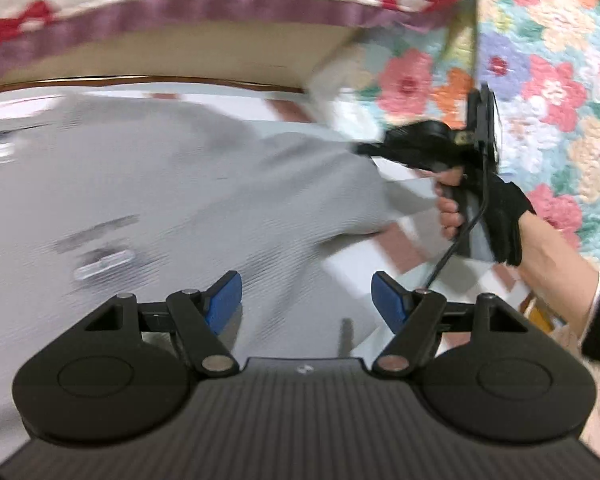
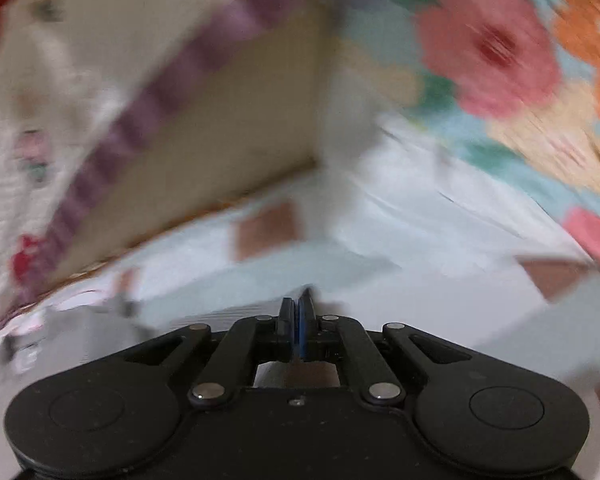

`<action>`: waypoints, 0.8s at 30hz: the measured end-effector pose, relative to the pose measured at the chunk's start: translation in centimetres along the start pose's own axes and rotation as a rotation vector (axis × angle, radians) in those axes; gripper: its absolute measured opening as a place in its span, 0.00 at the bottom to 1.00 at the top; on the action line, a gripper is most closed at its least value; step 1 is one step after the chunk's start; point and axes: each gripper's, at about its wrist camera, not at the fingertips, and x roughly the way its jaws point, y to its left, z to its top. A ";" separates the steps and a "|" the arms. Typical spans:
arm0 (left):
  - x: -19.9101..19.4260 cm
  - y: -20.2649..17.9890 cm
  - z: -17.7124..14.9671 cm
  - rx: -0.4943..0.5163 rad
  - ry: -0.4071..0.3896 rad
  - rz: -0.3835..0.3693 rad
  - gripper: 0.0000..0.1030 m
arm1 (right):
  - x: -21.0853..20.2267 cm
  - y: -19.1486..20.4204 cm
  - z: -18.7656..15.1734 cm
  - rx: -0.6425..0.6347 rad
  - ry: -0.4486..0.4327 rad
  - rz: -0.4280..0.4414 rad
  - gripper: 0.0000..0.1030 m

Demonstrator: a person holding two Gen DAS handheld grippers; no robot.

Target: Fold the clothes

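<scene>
A grey garment (image 1: 180,184) lies spread on a white sheet with brown squares (image 1: 356,268). My left gripper (image 1: 306,300) hovers over the garment's near part, its blue pads (image 1: 224,300) wide apart with nothing between them. At the garment's far right edge, my right gripper (image 1: 362,147) pinches the grey fabric, held by a person's gloved hand (image 1: 488,216). In the right wrist view the right gripper (image 2: 299,312) is shut, its pads pressed together. The grey garment (image 2: 80,336) trails off to the lower left there. Both views are blurred.
A cream quilt with purple trim and red motifs (image 1: 180,12) hangs along the far side over a tan panel (image 2: 228,128). A bright floral quilt (image 1: 540,80) fills the right side. A black cable (image 1: 456,240) hangs from the right gripper.
</scene>
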 end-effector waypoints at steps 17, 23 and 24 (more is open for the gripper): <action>-22.6 19.7 -14.6 -0.454 -0.183 0.547 0.69 | -6.1 9.4 -9.1 -0.247 0.410 0.385 0.41; -21.3 23.5 -15.8 -0.504 -0.206 0.443 0.69 | -6.5 10.2 -11.0 -0.381 0.410 0.357 0.11; -21.0 24.0 -15.6 -0.506 -0.210 0.428 0.67 | -7.0 10.5 -11.3 -0.411 0.396 0.362 0.09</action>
